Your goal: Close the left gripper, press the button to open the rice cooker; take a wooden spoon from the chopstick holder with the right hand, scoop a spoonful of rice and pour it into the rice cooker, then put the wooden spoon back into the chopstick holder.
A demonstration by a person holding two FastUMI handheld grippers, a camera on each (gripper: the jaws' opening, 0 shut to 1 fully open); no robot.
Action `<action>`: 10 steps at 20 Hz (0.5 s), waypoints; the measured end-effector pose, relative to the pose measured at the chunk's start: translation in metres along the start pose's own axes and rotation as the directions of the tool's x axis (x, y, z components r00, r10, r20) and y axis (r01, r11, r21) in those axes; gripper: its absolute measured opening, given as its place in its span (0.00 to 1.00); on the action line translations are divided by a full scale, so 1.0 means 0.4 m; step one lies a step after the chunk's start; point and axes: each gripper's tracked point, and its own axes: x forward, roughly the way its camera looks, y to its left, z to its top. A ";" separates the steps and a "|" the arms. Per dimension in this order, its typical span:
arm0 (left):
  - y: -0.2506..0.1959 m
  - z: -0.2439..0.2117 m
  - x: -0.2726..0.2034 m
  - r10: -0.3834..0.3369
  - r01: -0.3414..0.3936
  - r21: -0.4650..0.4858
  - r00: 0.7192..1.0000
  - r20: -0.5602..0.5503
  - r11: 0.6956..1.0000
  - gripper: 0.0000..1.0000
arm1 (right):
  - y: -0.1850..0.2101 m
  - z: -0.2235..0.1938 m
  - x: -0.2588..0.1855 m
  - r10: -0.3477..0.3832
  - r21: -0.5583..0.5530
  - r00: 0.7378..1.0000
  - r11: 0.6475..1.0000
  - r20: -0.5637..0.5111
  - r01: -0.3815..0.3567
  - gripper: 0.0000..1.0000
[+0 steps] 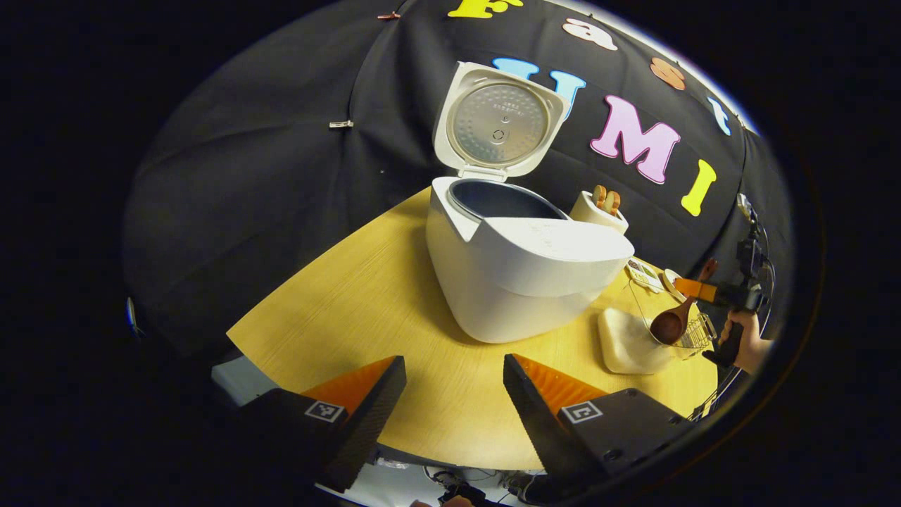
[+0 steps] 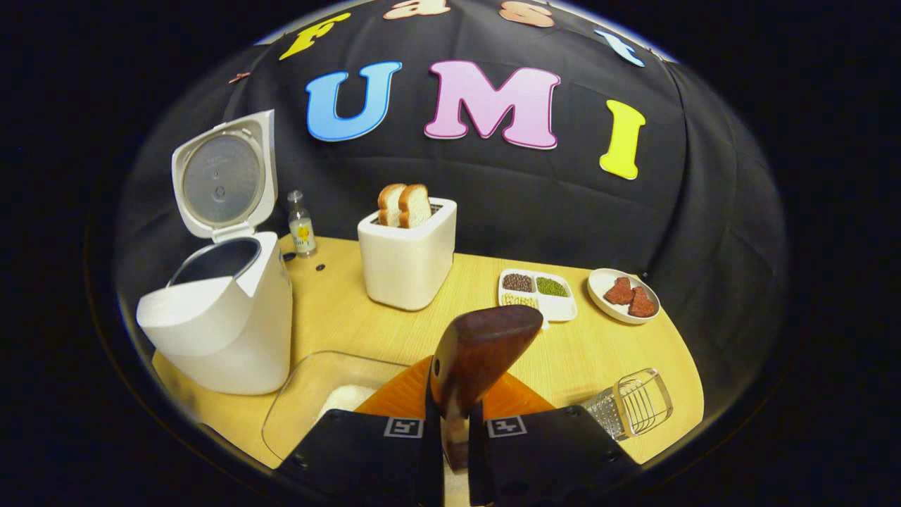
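The white rice cooker (image 1: 521, 274) stands open on the wooden table, its lid (image 1: 498, 121) upright and the dark inner pot (image 1: 501, 201) showing. My left gripper (image 1: 455, 366) is open low in front of it, holding nothing. My right gripper (image 2: 457, 401) is shut on the wooden spoon (image 2: 482, 348). In the left gripper view the right gripper (image 1: 704, 290) is at far right, with the spoon's bowl (image 1: 669, 327) hanging above the rice box (image 1: 623, 341). The rice box (image 2: 317, 391) lies just left of my right fingers; the chopstick holder (image 2: 633, 405) is at their right.
A white toaster (image 2: 408, 264) with two bread slices stands mid-table behind the rice box. A small bottle (image 2: 301, 225) is by the cooker (image 2: 225, 324). A divided dish of beans (image 2: 538, 290) and a plate of red pieces (image 2: 623, 292) sit toward the back right.
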 end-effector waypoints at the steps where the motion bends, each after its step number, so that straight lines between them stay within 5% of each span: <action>1: 0.011 -0.001 0.000 0.002 -0.002 -0.008 1.000 0.001 1.000 0.96 | 0.003 0.002 -0.003 -0.011 0.012 1.000 1.000 0.018 0.010 0.14; 10: 0.064 -0.086 -0.024 0.026 -0.032 -0.160 0.999 -0.036 0.987 0.96 | 0.148 -0.043 -0.042 0.094 0.232 0.993 0.970 -0.068 -0.076 0.18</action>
